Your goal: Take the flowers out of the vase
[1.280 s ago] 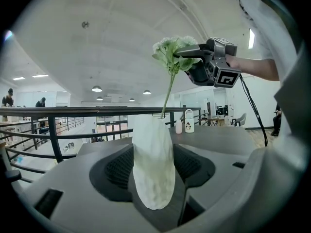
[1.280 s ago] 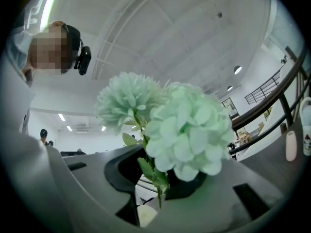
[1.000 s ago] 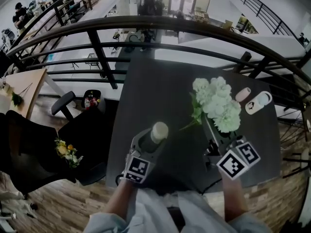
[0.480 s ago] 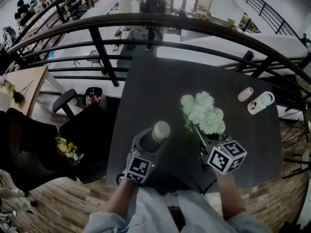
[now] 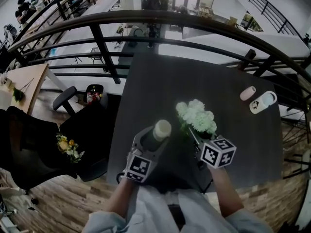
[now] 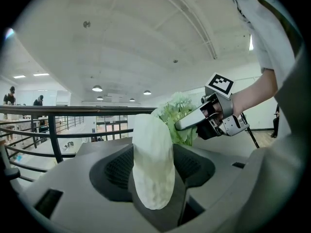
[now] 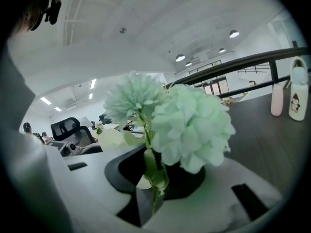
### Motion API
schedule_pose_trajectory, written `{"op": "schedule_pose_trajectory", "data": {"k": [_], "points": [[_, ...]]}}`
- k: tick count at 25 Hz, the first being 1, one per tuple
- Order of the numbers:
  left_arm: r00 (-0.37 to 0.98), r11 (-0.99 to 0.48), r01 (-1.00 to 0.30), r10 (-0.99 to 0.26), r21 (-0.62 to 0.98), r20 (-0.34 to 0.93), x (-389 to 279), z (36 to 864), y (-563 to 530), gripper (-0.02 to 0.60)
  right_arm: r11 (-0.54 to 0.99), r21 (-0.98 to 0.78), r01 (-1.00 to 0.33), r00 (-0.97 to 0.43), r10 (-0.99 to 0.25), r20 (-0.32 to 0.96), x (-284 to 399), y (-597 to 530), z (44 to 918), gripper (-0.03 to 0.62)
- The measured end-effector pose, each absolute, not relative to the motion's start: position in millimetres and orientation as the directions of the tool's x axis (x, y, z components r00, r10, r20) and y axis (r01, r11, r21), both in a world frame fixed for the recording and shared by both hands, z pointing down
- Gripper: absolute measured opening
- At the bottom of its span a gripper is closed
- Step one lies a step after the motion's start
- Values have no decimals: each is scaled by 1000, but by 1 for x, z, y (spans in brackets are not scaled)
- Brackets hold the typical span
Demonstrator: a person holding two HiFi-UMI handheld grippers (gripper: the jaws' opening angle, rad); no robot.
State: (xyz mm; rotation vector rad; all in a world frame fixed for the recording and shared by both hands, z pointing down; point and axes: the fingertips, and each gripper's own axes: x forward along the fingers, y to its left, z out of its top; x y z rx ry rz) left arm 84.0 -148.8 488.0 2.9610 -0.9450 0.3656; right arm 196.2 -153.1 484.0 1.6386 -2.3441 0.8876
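While left tongs (image 5: 152, 141) grip vase (image 5: 161, 128), right tongs (image 5: 196, 142) clamp flowers (image 5: 197, 118).

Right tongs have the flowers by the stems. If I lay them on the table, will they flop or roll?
Probably top-heavy: the flowers have big round heads on thin stems, so they may droop past the right tongs. Likely light and easily crushed. The uneven heads should hinder rolling on the table.
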Motion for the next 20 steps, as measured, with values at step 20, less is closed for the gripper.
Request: {"op": "schedule_pose_trajectory", "data": {"k": [20], "points": [[790,-817,-575,-569,-46,227,86,485,-147,255,167,-361,-917,-363,-725,586,186,-158,570,77]]}}
